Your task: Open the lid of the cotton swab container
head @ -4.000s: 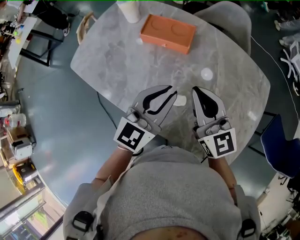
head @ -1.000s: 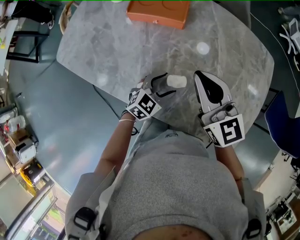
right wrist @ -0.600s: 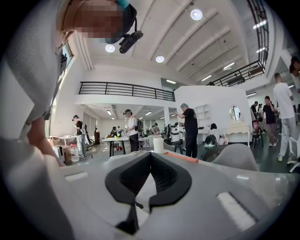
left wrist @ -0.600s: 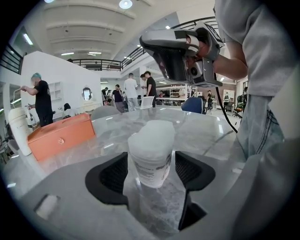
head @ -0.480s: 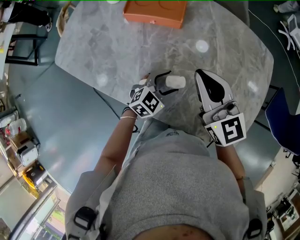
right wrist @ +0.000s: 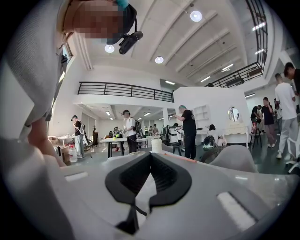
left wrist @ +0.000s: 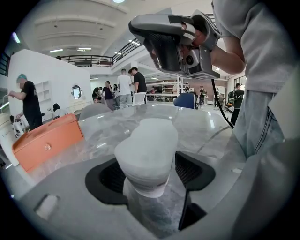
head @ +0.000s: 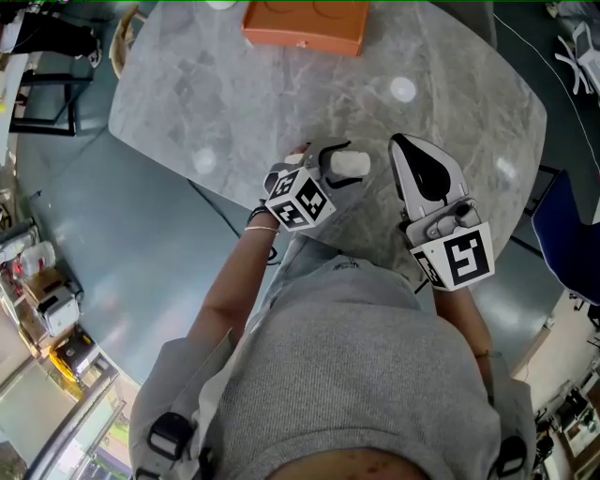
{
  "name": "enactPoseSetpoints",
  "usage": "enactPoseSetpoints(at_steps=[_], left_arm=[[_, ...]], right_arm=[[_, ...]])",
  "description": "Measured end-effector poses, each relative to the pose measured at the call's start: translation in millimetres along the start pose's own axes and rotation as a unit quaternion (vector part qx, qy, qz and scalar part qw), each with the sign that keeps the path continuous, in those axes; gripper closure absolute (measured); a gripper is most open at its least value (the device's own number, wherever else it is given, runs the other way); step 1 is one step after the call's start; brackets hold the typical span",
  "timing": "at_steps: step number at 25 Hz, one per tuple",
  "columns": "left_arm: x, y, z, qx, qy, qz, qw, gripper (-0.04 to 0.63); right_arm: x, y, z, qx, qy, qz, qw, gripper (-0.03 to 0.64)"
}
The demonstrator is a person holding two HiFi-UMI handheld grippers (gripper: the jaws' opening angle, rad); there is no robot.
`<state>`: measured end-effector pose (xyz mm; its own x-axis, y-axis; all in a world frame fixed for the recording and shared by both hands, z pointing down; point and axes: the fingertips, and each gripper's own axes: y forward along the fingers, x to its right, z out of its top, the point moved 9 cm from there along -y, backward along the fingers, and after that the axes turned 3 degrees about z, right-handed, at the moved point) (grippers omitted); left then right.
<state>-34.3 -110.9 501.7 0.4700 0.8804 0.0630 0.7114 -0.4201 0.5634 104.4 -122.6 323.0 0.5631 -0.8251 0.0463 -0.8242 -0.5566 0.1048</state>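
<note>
Two tongs in our hands over the worktop (head: 281,103): left tongs (head: 334,167) grip the cotton swab container (head: 352,163), right tongs (head: 409,150) closed empty at its three o'clock.

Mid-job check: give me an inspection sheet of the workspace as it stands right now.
Surface: grey marble table, light spots reflected on it.
Job's things: white cotton swab container, lid appears on, near the table's near edge.
Clutter: orange box and white cup at the far side.
Grippers: left gripper shut on the cotton swab container; right gripper shut, empty, beside it and apart.
Cables: dark cable hangs from the right gripper.
Surroundings: people standing in an open hall; grey chair beyond the table.
</note>
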Motion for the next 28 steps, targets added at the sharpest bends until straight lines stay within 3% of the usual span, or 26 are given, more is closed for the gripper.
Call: enactPoseSetpoints(at_steps=[14,17,28], left_arm=[[1.1,8.6,-1.7,-0.019,0.024,-0.004,0.9995,0.282],[0.4,7.0,-0.5,-0.023,0.033,-0.003,0.9992,0.339],[-0.5,7.2,-1.7,-0.023,0.031,-0.007,0.9992,0.35]], right_arm=[[-0.2,-0.7,3.7,0.007,0.0,-0.003,1.0,0.615],[-2.5,-2.4,5.7,0.008,0.0,-0.004,1.0,0.615],[-0.4,-6.2,8.6,0.014,-0.004,-0.007,1.0,0.615]])
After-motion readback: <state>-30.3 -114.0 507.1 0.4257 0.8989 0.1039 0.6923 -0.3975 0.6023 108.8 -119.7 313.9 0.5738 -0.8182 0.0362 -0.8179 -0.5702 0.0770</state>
